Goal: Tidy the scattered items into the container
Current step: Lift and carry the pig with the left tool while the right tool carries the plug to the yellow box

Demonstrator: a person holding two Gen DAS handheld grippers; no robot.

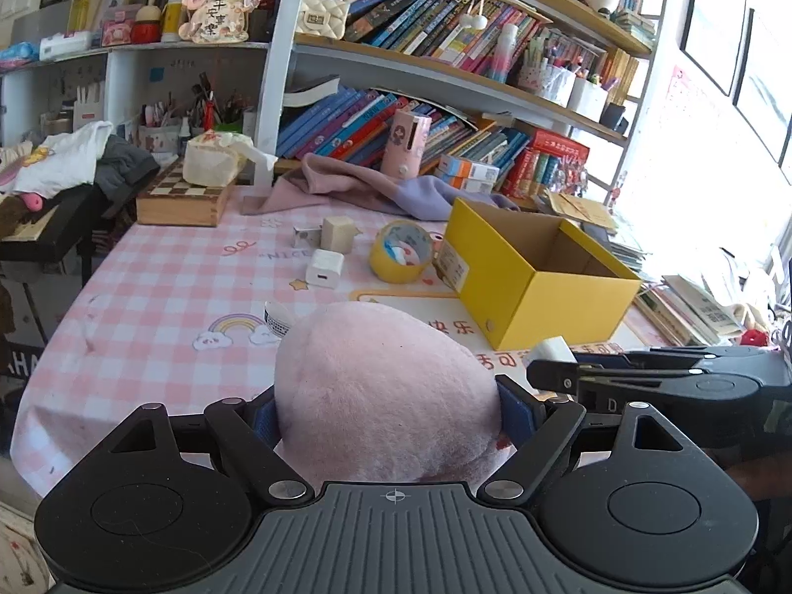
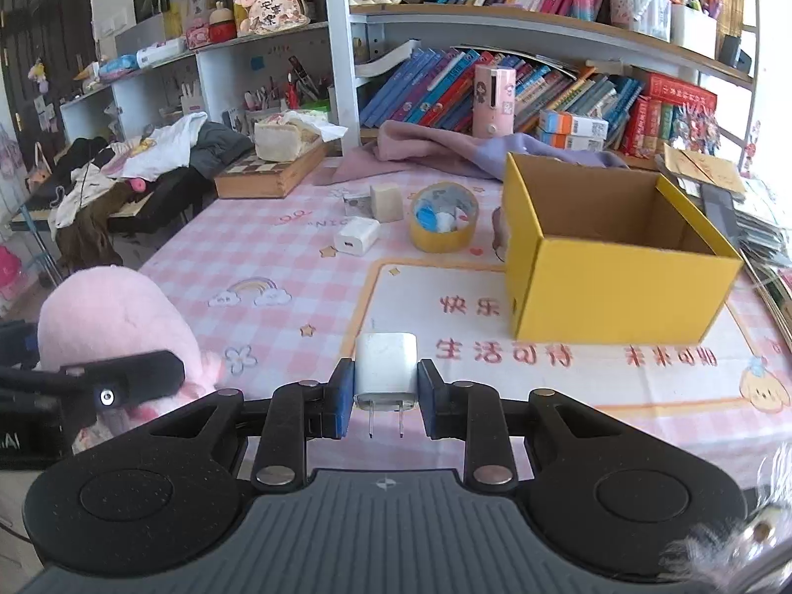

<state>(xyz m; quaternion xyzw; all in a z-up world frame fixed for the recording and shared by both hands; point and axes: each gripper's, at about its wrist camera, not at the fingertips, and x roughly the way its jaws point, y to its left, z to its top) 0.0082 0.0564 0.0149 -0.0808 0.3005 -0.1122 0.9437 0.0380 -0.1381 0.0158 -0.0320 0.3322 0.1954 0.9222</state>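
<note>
Left wrist view showed the left gripper [image 1: 388, 411] closed around a pink plush toy [image 1: 381, 386], its blue pads [image 1: 515, 413] pressing into both sides of the fur. The toy looked soft and light; it bulged out above the pads, so I judged that it would squash and not slip, and a hold across its middle seemed safe.

The right gripper [image 2: 386, 398] held a white plug charger [image 2: 386, 369] by its two flat sides, with the metal prongs pointing back toward the camera. This charger looked hard, smooth and light, so a firm squeeze on the flat faces was probably the best hold, away from the prongs.

The yellow cardboard box [image 2: 618, 287] stood open on the pink checked tablecloth [image 2: 277, 257], to the right and farther than both grippers, and it appeared empty as far as could be seen. Left of the box there remained a yellow tape roll [image 2: 444, 225], a second white charger [image 2: 357, 238] and a small beige block [image 2: 387, 202].
</note>
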